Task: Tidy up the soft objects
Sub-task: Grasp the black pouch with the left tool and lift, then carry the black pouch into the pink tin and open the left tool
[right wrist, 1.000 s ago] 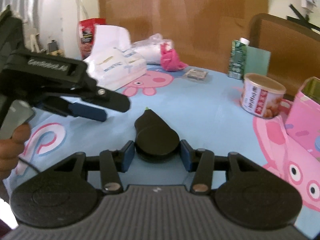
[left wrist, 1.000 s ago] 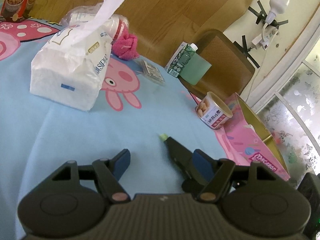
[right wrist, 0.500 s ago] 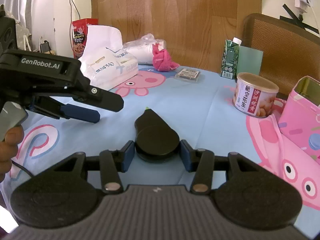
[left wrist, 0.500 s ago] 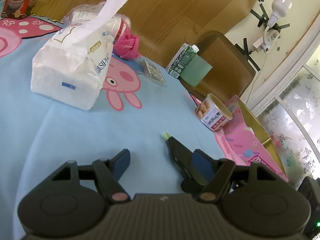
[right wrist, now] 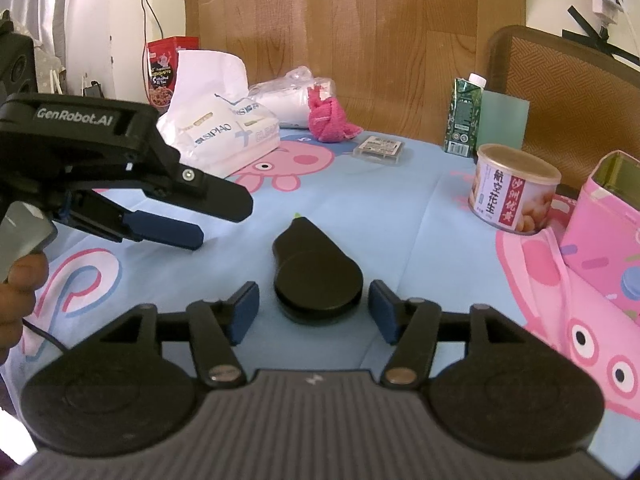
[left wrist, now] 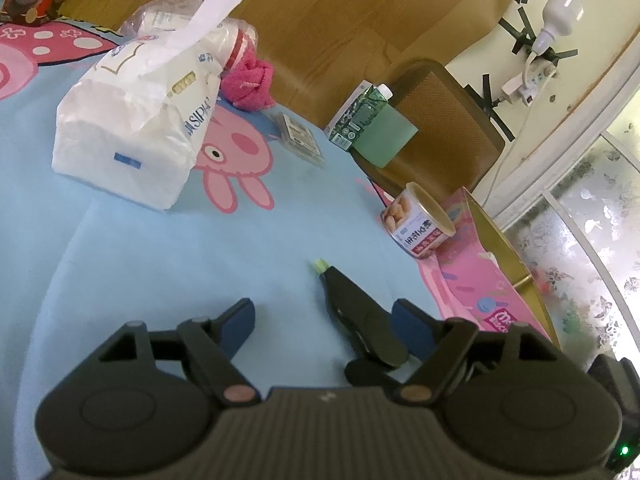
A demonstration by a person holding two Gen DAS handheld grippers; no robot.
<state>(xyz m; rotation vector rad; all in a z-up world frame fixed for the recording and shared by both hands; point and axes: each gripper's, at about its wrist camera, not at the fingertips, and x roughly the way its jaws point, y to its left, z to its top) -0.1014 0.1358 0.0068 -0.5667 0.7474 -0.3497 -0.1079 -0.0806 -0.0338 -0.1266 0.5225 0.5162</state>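
Note:
A white tissue pack (left wrist: 132,136) lies on the blue cartoon tablecloth (left wrist: 200,248), also in the right wrist view (right wrist: 224,136). A pink cloth (left wrist: 250,84) sits behind it, beside a clear bag of white items (right wrist: 292,96). The pink cloth also shows in the right wrist view (right wrist: 330,120). A black teardrop-shaped object with a green tip (right wrist: 316,268) lies flat on the cloth. My right gripper (right wrist: 312,312) is open, its blue pads either side of that object, apart from it. My left gripper (left wrist: 324,320) is open and empty, hovering left of it.
A peanut can (right wrist: 514,188), a pink tin box (right wrist: 604,224), a green carton (right wrist: 466,114), a small clear packet (right wrist: 380,148) and a red snack box (right wrist: 164,68) stand around. A brown chair (left wrist: 444,140) is behind the table.
My right gripper's fingers have spread apart from the black object, which now lies free between them. The left gripper has shifted slightly.

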